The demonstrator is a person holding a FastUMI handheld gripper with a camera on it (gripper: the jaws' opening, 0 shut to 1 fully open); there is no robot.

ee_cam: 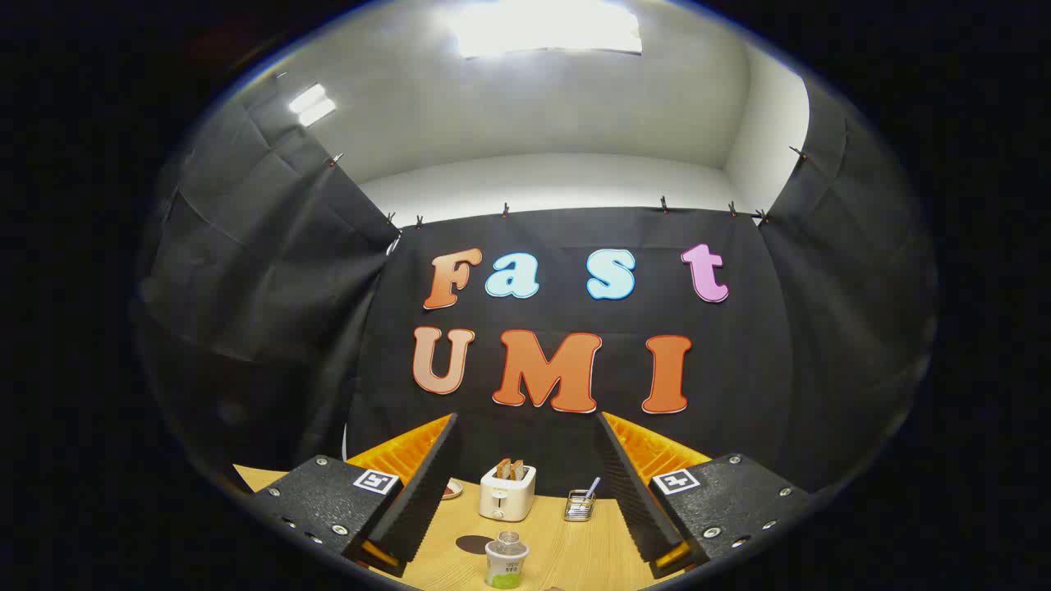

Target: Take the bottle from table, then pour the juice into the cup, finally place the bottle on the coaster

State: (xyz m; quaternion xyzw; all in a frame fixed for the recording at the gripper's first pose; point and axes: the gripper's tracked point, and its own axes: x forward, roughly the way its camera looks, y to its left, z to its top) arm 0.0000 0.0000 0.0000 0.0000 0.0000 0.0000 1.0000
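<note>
Gripper (525, 484) fingers stand wide apart with nothing held between them; each finger angles inward toward its tip, and neither touches anything.

The bottle (506, 561) stands upright on the table (575, 550), in the gap between the two fingers and low down near their bases, close to the table's near edge. It sits about midway across the gap, slightly nearer the left finger, and is clear of both. It has a pale body with a green band at the bottom and a clear cap on top. A dark round coaster (474, 543) lies flat on the wood just beside the bottle, on its left and a little farther back; whether the two touch I cannot tell.

Beyond the bottle, farther along the table and also between the fingers, a white toaster (507, 491) stands with two slices of toast sticking up from its slots. To the right of the toaster, near the right finger, is a small wire holder (580, 506) with a straw-like stick leaning out of it. To the left of the toaster, partly behind the left finger, a small round dish (452, 490) lies on the wood toward the table's far edge. The far edge meets the black cloth wall behind these things.
</note>
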